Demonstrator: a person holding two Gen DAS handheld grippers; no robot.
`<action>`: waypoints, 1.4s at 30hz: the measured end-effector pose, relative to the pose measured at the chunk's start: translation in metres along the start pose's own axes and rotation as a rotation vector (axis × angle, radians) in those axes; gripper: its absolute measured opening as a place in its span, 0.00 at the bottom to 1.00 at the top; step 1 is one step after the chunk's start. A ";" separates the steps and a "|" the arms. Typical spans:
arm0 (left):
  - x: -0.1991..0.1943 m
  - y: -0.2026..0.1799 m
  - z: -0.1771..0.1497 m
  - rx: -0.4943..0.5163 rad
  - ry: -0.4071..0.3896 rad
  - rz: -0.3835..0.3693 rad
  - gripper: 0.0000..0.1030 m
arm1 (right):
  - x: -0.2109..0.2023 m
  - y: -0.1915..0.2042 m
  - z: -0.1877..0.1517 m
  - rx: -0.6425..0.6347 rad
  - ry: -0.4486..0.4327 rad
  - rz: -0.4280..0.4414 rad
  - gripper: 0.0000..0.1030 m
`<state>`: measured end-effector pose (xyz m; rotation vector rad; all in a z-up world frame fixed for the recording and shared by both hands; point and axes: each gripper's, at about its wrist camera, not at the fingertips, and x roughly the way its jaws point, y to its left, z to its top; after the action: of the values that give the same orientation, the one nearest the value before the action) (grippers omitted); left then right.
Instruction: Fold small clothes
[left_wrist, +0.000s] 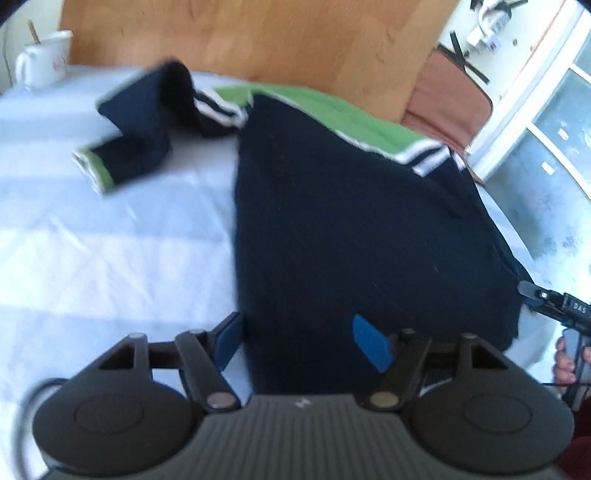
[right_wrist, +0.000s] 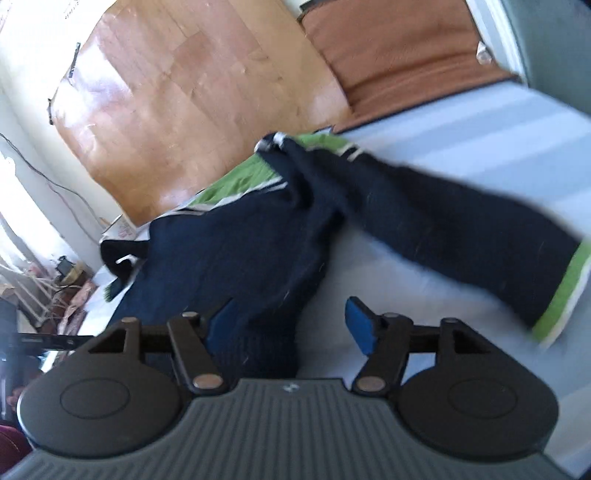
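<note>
A small navy sweater (left_wrist: 362, 229) with a green yoke and white stripes lies on the white table cloth (left_wrist: 110, 236). Its left sleeve (left_wrist: 136, 129) with a green cuff is spread out to the left. In the right wrist view the sweater (right_wrist: 240, 258) lies ahead, and its other sleeve (right_wrist: 461, 229) with a green cuff stretches right. My left gripper (left_wrist: 299, 339) is open over the sweater's near hem. My right gripper (right_wrist: 291, 325) is open with the hem's right corner between its fingers. The right gripper also shows at the right edge of the left wrist view (left_wrist: 554, 306).
A white mug (left_wrist: 44, 59) stands at the table's far left corner. Wooden floor (left_wrist: 258, 37) lies beyond the table, with a brown cushion (right_wrist: 399, 48) at the far side. A white window frame (left_wrist: 535, 92) is at the right.
</note>
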<state>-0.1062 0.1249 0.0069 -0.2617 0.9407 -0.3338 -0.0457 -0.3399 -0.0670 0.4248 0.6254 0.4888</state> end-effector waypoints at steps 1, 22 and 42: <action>0.002 -0.007 -0.002 0.026 -0.018 0.032 0.60 | 0.005 0.003 -0.003 -0.010 0.004 0.005 0.64; -0.070 -0.009 -0.005 0.034 -0.105 0.201 0.21 | -0.032 -0.052 0.001 0.377 -0.112 0.010 0.35; 0.042 -0.048 0.060 0.030 -0.066 0.108 0.32 | -0.010 -0.134 0.054 0.637 -0.467 -0.247 0.09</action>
<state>-0.0423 0.0695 0.0270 -0.1925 0.8808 -0.2382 0.0226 -0.4655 -0.0917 1.0170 0.3577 -0.0671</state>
